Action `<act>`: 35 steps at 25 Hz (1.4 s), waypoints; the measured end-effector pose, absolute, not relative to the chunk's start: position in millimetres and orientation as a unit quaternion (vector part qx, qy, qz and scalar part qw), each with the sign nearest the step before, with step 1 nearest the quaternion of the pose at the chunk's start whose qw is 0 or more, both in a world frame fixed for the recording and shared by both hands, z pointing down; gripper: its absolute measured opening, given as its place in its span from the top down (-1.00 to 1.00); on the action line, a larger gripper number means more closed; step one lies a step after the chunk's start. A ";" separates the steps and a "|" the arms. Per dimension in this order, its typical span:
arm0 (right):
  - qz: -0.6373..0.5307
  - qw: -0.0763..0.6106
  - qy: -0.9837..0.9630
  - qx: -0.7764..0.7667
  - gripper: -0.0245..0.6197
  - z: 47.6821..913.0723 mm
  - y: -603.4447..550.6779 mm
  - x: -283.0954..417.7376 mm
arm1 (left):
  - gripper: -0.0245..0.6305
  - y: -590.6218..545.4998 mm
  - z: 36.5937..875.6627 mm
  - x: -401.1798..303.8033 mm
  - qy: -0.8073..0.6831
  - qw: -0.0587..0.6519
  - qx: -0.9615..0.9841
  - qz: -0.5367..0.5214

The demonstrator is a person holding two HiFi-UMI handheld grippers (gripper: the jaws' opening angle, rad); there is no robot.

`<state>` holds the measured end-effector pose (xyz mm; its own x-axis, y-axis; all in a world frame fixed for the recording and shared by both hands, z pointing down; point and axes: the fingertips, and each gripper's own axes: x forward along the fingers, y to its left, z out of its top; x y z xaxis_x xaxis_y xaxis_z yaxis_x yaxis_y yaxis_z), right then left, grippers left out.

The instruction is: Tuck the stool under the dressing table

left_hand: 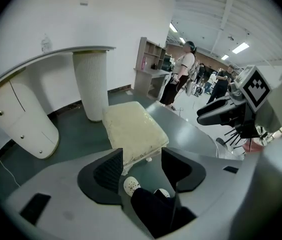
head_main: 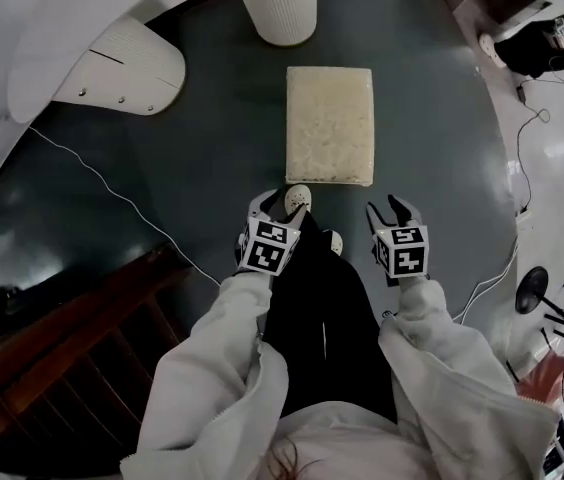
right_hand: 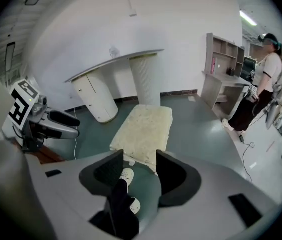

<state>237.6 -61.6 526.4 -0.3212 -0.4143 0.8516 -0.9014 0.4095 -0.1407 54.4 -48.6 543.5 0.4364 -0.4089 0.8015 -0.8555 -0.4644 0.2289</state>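
Stool (head_main: 329, 124) with a cream, nubby rectangular cushion stands on the dark green floor (head_main: 192, 148) just ahead of me, out in the open near the table's (head_main: 52, 18) fluted white pedestal (head_main: 280, 3). I see my left tool (left_hand: 142, 158) and right tool (right_hand: 139, 159) with jaws apart, gripping nothing, and black-and-white square markers on their cubes.

**Legible Markings: None**

No text, brand, number or sign can be read in any view. The only printed marks are black-and-white square patterns. One set is on the left marker cube (head_main: 269, 247), on the left gripper (head_main: 277, 206). The other is on the right marker cube (head_main: 402, 250), on the right gripper (head_main: 389, 213). These patterns carry 0 letters or digits. Items on the shelf unit (left_hand: 148, 59) are too small to read.
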 end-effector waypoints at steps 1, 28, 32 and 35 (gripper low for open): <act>0.318 0.391 -0.746 0.436 0.11 536.9 -62.9 237.1 | 0.24 -49.6 556.0 54.9 -0.396 0.325 0.783 0.353; 0.337 0.532 -0.706 0.324 -0.48 739.0 -101.1 234.9 | 0.04 -86.4 750.5 57.0 -0.256 0.328 0.776 0.474; 0.338 0.533 -0.715 0.301 -0.42 739.2 -101.2 230.8 | 0.04 -85.6 750.5 56.4 -0.257 0.320 0.780 0.472; 0.336 0.535 -0.714 0.303 -0.40 738.7 -101.5 230.7 | 0.04 -85.5 751.5 58.0 -0.263 0.315 0.780 0.472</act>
